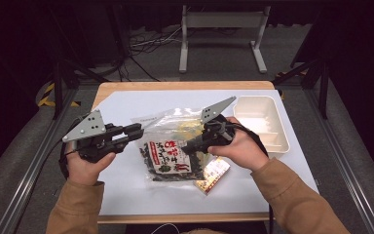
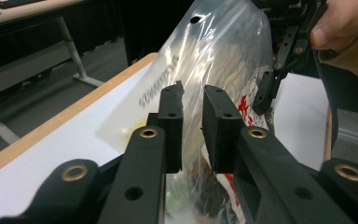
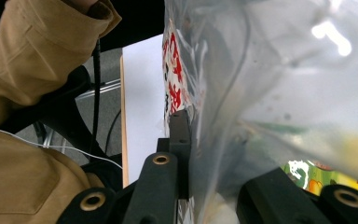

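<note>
A person in tan sleeves works at a white tabletop (image 1: 126,195), a claw in each hand. A clear plastic bag (image 1: 168,127) full of snack packets lies near the middle of the tabletop, its mouth toward the far edge; a dark seaweed packet with red lettering (image 1: 164,158) shows through the film.

The left claw (image 1: 132,132) reaches in from the left edge to the bag's left rim. In the left gripper view its pads (image 2: 172,122) stand slightly apart with the bag's film between them, not pressed on it, so this claw is released.

The right claw (image 1: 187,147) lies across the bag's right side. In the right gripper view one pad (image 3: 181,135) presses against the film, and the claw is clenched on the bag.

A white plastic tray (image 1: 262,123) sits by the right edge, toward the far corner. A small red and yellow packet (image 1: 213,174) lies just beside the bag's near right corner.
</note>
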`<state>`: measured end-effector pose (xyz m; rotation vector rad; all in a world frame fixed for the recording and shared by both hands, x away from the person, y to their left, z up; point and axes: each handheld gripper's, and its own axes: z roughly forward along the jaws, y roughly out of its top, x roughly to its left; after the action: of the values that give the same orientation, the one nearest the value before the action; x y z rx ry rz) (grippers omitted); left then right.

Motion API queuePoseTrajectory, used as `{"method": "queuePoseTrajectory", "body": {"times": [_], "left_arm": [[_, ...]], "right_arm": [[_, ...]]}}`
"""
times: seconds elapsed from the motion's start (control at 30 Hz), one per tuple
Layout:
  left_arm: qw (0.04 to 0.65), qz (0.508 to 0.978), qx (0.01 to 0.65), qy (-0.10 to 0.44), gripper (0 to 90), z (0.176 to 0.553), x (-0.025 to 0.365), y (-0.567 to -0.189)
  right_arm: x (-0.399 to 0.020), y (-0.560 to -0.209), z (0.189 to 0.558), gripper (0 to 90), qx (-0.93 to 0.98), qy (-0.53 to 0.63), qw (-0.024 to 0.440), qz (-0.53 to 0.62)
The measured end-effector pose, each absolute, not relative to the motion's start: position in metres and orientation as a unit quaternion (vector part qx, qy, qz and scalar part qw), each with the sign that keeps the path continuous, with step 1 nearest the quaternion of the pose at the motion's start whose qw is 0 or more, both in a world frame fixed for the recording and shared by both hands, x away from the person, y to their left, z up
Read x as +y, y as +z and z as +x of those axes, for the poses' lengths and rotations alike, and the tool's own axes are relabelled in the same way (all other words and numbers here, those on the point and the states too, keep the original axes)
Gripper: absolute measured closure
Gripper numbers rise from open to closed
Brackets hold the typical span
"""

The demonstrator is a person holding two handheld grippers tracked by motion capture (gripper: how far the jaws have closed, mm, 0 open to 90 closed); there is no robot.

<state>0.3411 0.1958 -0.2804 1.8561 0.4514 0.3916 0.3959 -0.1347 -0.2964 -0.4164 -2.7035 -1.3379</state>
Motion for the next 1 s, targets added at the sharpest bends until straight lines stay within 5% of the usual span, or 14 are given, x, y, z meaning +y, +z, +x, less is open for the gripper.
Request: {"method": "queuePoseTrajectory", "body": {"times": [0.27,1.0], "left_arm": [[0.563,0.780,0.214,0.168,59.3,0.343,0.206,-0.282],[0.542,0.778,0.277,0.156,45.1,0.366,0.224,-0.306]], "right_arm": [[-0.159,-0.283,0.399,82.0,-0.875,-0.457,0.034,-0.155],[-0.246,-0.234,0.416,81.8,-0.846,-0.480,-0.100,-0.211]]}}
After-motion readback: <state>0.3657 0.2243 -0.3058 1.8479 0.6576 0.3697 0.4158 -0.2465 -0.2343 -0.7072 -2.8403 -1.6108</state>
